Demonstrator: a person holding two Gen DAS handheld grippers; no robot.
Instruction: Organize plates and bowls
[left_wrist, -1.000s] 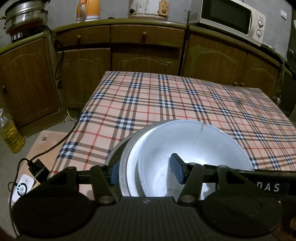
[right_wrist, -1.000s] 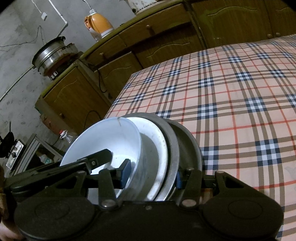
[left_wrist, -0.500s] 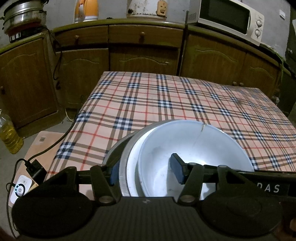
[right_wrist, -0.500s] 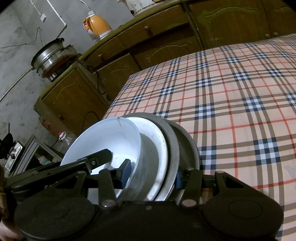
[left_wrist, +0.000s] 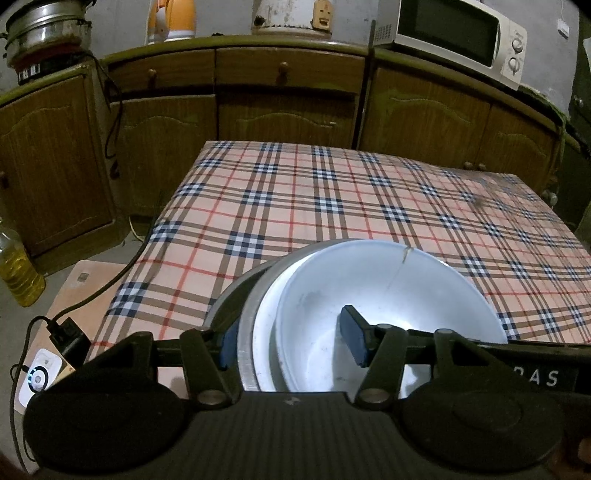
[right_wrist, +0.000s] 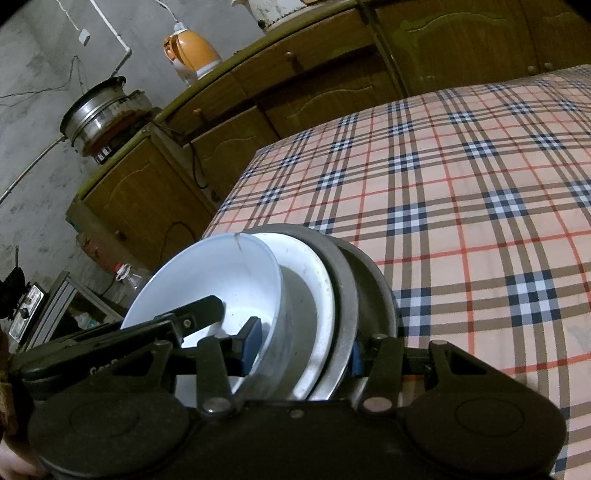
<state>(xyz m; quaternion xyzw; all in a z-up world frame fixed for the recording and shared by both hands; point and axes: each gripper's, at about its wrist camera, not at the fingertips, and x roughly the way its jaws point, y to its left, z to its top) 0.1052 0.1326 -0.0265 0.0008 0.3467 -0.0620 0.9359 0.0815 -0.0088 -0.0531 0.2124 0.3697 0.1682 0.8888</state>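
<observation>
A white bowl (left_wrist: 388, 295) sits nested in a white dish and grey metal plates (left_wrist: 247, 295), forming one stack held over the near left corner of the plaid table (left_wrist: 314, 203). My left gripper (left_wrist: 291, 341) is shut on the stack's left side, one pad inside the bowl and one under the metal rim. My right gripper (right_wrist: 303, 350) is shut on the opposite side of the stack, one pad inside the white bowl (right_wrist: 221, 280) and the other outside the metal plates (right_wrist: 340, 277). The left gripper's finger (right_wrist: 199, 310) shows inside the bowl.
Wooden cabinets (left_wrist: 288, 103) line the wall beyond the table, carrying a microwave (left_wrist: 461, 37), an orange kettle (left_wrist: 171, 18) and a steel pot (left_wrist: 44, 26). On the floor to the left are an oil bottle (left_wrist: 16, 269) and a black cable with a plug (left_wrist: 62, 332).
</observation>
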